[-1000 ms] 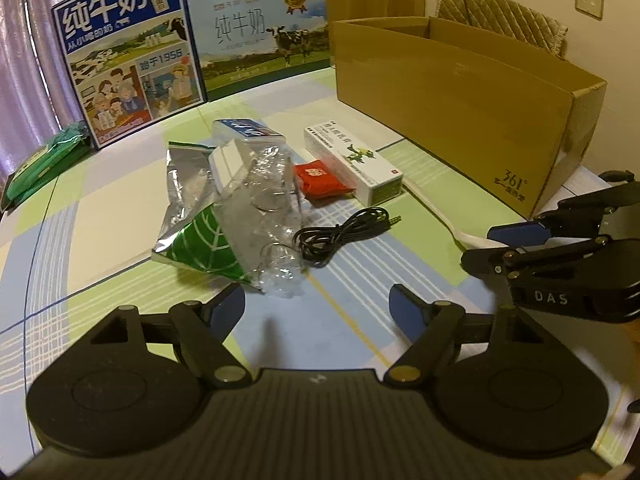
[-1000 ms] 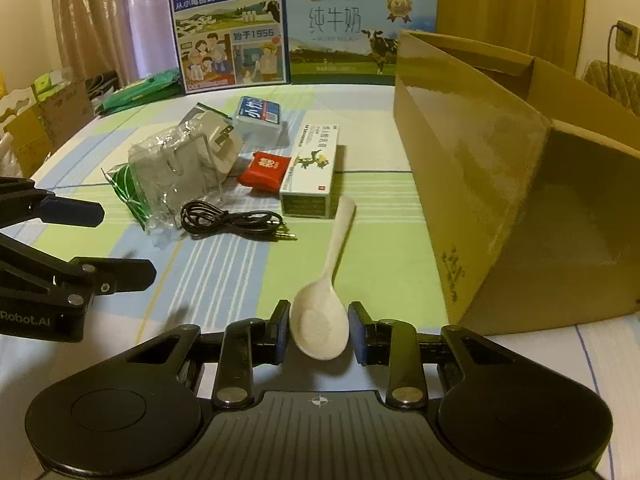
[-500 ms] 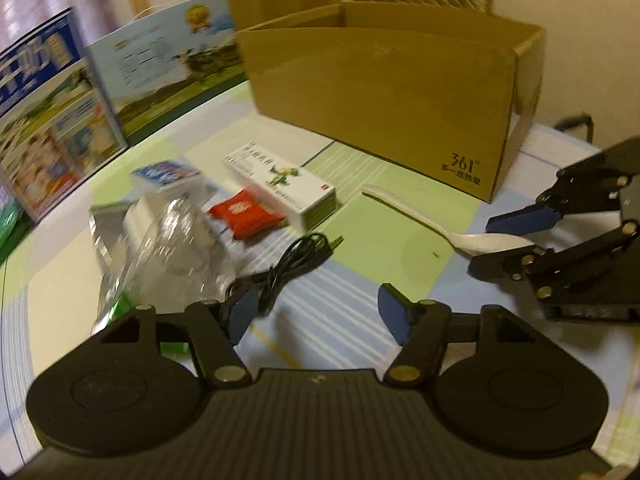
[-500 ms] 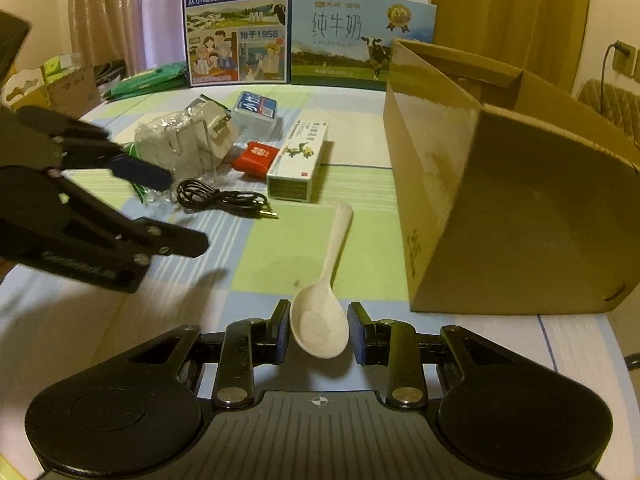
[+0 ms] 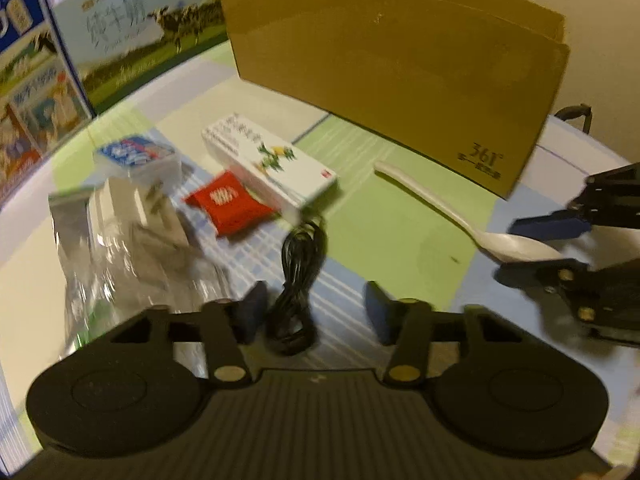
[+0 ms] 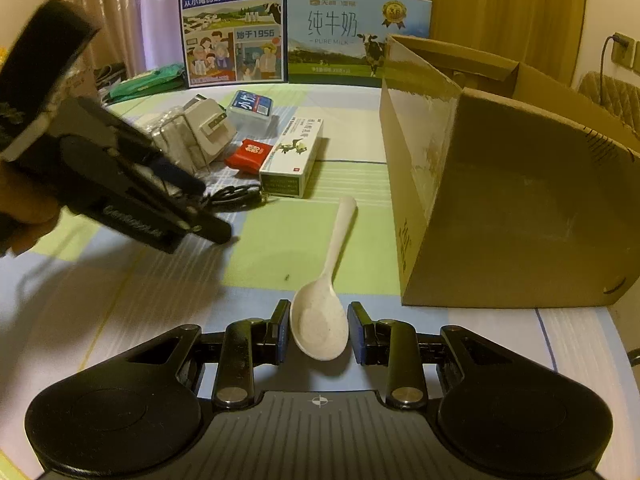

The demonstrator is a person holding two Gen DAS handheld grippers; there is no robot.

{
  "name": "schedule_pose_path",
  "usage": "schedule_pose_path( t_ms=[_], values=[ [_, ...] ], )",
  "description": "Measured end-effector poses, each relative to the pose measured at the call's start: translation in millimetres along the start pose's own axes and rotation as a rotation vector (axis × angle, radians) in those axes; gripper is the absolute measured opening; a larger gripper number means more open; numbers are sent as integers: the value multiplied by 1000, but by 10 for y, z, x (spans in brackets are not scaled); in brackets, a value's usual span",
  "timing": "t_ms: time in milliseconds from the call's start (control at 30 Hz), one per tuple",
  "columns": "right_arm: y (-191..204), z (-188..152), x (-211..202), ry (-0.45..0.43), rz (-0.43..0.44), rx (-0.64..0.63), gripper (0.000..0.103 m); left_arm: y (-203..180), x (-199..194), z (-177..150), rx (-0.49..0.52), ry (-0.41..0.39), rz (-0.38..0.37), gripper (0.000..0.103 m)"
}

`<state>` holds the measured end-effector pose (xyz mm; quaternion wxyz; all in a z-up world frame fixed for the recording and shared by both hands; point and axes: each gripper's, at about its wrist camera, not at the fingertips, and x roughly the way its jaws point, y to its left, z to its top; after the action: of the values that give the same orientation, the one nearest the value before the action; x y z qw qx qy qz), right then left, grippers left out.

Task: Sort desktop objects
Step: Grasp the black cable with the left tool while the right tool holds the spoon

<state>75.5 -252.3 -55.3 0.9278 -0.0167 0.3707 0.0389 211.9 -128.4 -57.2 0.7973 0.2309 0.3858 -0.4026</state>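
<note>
Tabletop (image 6: 120,304): left tongs (image 5: 312,312), wide, now straddle the cable (image 5: 298,276); right tongs (image 6: 319,332) still bracket the spoon (image 6: 324,304).

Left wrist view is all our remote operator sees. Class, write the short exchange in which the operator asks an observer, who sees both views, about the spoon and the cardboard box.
Operator: Is the spoon's bowl centred in the right tool?
Observer: Yes. The right wrist view shows the bowl of the spoon midway between the fingers of the right tool, with the handle pointing straight away.
Operator: What does the end of the cardboard box nearest that tool look like?
Observer: The cardboard box has a plain closed wall on that end. Only its top is open.
</note>
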Motion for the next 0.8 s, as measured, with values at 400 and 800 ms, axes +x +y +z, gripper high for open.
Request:
schedule_pose_path(
  t_ms=[400, 800],
  values=[
    [39, -84, -93, -11, 5, -6, 28, -427, -385, -383, -277, -13, 82, 22],
    [-126, -127, -163, -31, 46, 132, 35, -448, -328, -349, -301, -43, 95, 34]
  ],
)
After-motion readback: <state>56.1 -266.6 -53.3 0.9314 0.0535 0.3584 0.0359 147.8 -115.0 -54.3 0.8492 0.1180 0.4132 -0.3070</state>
